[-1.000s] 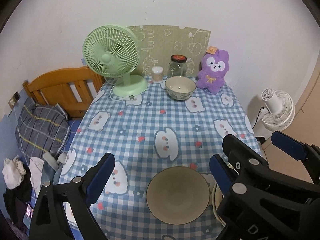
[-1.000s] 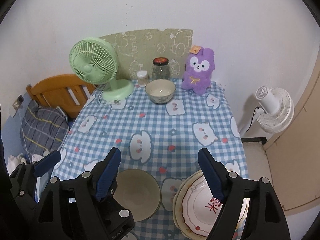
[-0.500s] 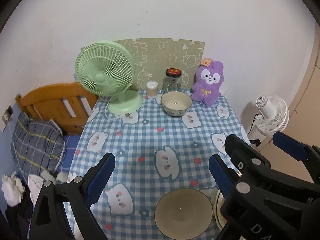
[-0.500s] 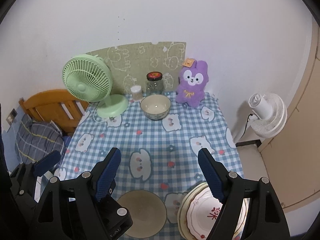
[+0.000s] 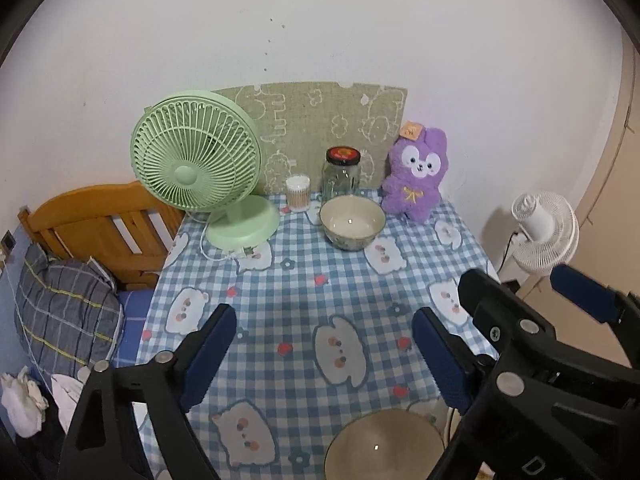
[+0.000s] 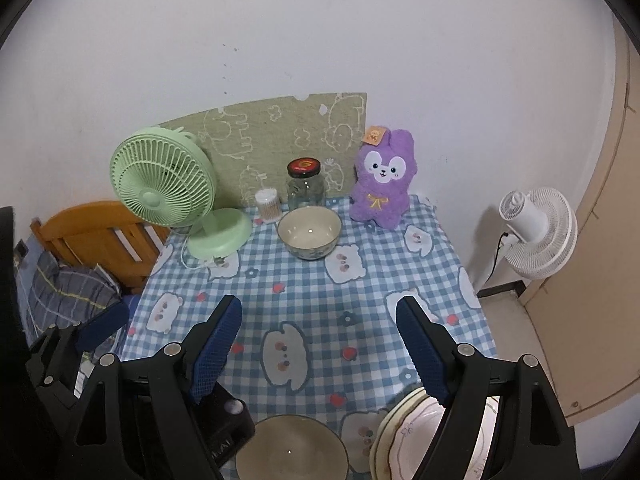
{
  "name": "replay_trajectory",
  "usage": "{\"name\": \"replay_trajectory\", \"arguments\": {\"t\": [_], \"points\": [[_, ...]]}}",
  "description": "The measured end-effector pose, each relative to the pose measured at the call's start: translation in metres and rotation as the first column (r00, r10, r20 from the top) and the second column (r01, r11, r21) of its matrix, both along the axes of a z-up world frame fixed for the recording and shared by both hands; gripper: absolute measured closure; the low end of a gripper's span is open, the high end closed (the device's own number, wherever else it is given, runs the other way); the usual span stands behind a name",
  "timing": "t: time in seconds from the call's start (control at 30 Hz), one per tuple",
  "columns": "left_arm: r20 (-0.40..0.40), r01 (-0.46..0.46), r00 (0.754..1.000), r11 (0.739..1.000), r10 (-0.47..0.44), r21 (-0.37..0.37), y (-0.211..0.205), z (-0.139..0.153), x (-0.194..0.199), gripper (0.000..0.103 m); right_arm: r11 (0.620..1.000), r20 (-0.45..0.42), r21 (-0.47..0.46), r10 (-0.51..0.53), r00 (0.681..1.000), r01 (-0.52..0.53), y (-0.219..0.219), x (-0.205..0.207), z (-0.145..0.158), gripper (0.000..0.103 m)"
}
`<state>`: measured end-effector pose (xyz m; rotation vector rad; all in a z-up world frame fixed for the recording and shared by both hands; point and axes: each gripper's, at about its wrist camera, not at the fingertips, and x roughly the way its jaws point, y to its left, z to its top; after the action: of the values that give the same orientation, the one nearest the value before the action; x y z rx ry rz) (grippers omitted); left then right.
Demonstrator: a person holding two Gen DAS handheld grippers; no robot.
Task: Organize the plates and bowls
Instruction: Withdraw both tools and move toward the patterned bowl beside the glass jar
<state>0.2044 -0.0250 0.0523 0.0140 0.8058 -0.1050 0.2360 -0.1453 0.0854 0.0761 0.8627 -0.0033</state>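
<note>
A beige bowl [image 5: 384, 446] [image 6: 292, 450] sits at the near edge of the checked tablecloth [image 5: 304, 280]. To its right lies a stack of patterned plates [image 6: 400, 428], partly hidden by my right finger. A second, patterned bowl [image 5: 352, 222] [image 6: 310, 232] stands at the far end. My left gripper [image 5: 324, 354] hovers over the cloth behind the near bowl; its jaws are closing with nothing between them. My right gripper [image 6: 318, 344] stays open and empty above the cloth, beyond the near bowl and the plates. Each gripper also shows in the other view: left gripper [image 6: 76, 332], right gripper [image 5: 532, 296].
Along the far wall stand a green desk fan [image 5: 200, 172], a cotton swab pot [image 5: 298, 192], a glass jar [image 5: 341, 176] and a purple plush toy [image 5: 416, 176]. A wooden headboard [image 5: 100, 224] and pillow lie left of the table. A white floor fan [image 5: 540, 232] stands to the right.
Both grippers have drawn back from the table, so the near bowl and plates slid to the bottom edge of the views. Nothing was taken hold of.
</note>
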Motion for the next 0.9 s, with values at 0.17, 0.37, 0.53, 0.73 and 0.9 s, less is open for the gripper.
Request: {"name": "replay_trajectory", "arguments": {"t": [0.17,0.37,0.53,0.73,0.9], "points": [[-0.019,0.031,0.999,0.999,-0.031,-0.008,-0.005,-0.006,0.018,0.019,1.000,-0.001,-0.013,0.029,1.000,-0.029,-0.003,0.020,-0.010,0.021],[-0.018,-0.005,1.000,0.999,0.006,0.042,-0.019,-0.012,0.038,0.019,0.998,-0.024,-0.002,0.064,0.998,-0.064,-0.012,0.049,-0.019,0.021],[-0.033,-0.043,0.999,0.999,0.042,-0.011,-0.028,-0.019,0.062,0.019,0.995,0.000,-0.022,0.097,0.995,-0.097,-0.025,0.075,-0.024,0.021],[-0.019,-0.083,0.996,0.996,0.083,-0.012,-0.042,-0.027,0.091,0.015,0.992,0.003,-0.003,0.123,0.992,-0.123,-0.042,0.108,-0.036,0.021],[0.006,-0.133,0.991,0.991,0.133,0.011,-0.051,-0.033,0.114,0.012,0.991,0.000,0.008,0.136,0.991,-0.136,-0.051,0.137,-0.050,0.021]]}}
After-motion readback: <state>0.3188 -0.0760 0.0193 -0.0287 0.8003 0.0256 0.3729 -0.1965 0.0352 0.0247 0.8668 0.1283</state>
